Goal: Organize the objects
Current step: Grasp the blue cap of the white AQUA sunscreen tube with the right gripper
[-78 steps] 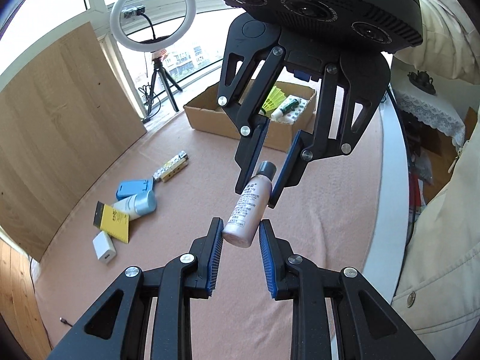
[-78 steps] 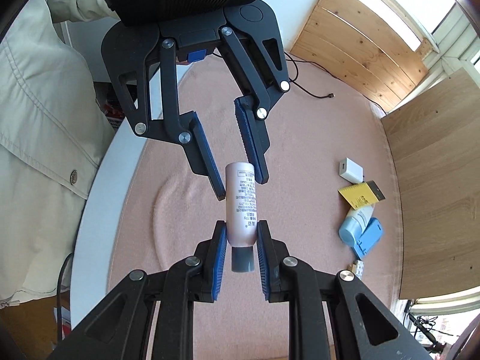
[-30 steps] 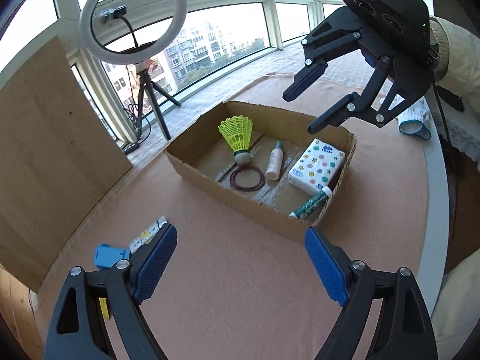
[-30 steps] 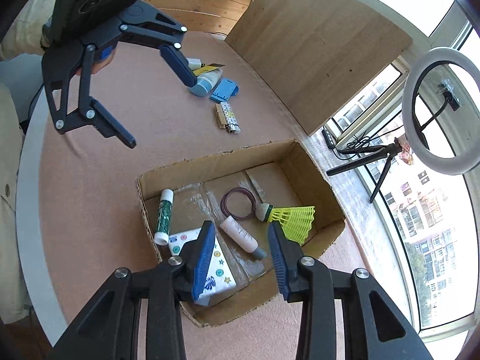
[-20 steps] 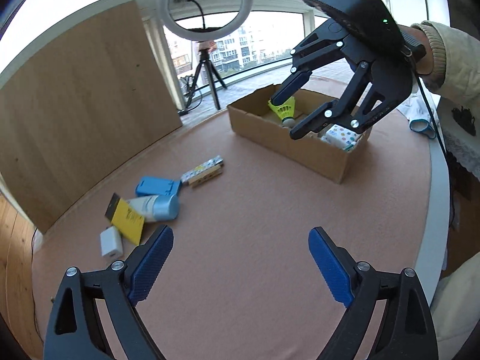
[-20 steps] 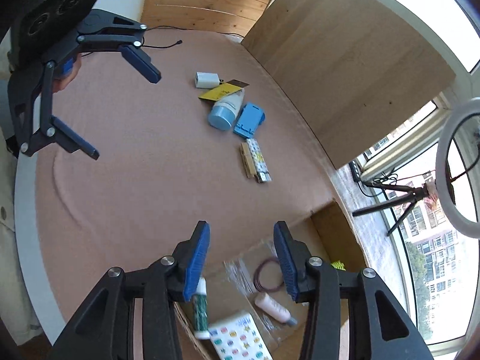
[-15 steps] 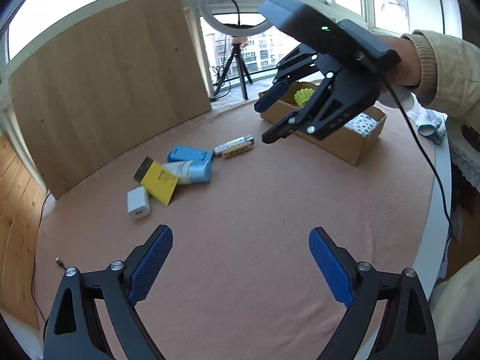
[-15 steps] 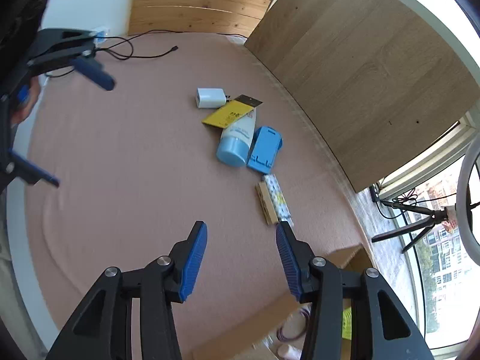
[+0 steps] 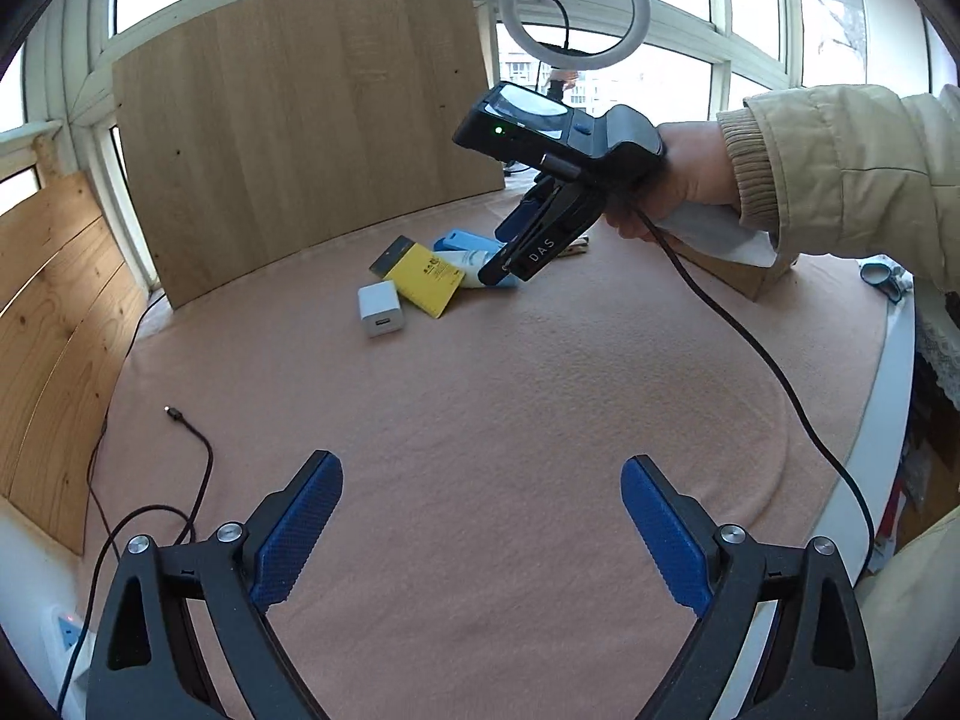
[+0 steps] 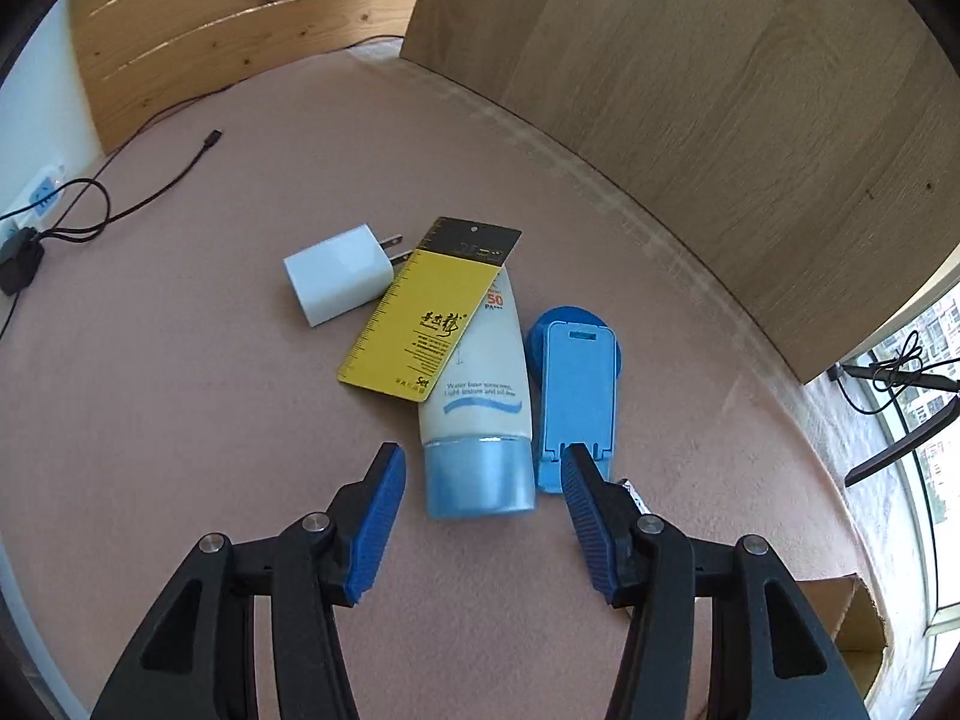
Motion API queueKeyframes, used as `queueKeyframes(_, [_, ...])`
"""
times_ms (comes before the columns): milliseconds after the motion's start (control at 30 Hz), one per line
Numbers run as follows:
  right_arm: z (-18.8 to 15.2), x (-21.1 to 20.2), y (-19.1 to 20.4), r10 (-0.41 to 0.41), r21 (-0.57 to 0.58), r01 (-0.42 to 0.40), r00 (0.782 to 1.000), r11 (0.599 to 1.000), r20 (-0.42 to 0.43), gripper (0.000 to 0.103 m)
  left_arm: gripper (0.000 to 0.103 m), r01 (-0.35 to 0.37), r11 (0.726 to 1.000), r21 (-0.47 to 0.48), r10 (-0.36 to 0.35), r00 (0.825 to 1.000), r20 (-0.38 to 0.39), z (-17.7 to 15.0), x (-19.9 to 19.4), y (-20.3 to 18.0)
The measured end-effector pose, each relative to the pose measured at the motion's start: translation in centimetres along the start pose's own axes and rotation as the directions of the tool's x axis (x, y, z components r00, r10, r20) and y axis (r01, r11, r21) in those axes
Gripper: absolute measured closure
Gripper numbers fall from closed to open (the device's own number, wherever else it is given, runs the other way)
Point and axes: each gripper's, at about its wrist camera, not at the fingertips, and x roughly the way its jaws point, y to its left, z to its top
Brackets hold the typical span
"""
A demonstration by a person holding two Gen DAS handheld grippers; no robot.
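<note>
Now the right gripper is poised above the sunscreen tube, jaws opening, nothing gripped, left gripper spread wide over bare surface.

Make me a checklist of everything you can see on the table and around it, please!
Surface: round table with a pinkish cloth, bare white edge on one side.
Job's things: white charger plug, yellow card lying partly on the sunscreen tube, blue folding stand beside the tube; cardboard box corner at the edge.
Clutter: nothing seen.
Grippers: left gripper wide open over bare cloth, holding nothing; right gripper jaws opening, tube's blue cap between them, pads not touching it.
Cables: black cable across the cloth to a power strip; another from the right gripper's handle.
Surroundings: wooden board, windows, ring light.
</note>
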Motion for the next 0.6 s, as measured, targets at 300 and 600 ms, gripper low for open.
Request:
queueKeyframes(300, [-1.1,1.1,0.3,0.066,0.031,-0.066,0.998,0.997,-0.018,0.063,0.007,-0.021,0.999,-0.029,0.02,0.999,-0.033,-0.8,0.1,0.0])
queueKeyframes(600, [-8.1,-2.8,4.1,0.168,-0.059,-0.171,0.984,0.983,-0.055,0.064,0.007,0.028,0.999,-0.036,-0.031,0.998,-0.06,0.1,3.3,-1.6])
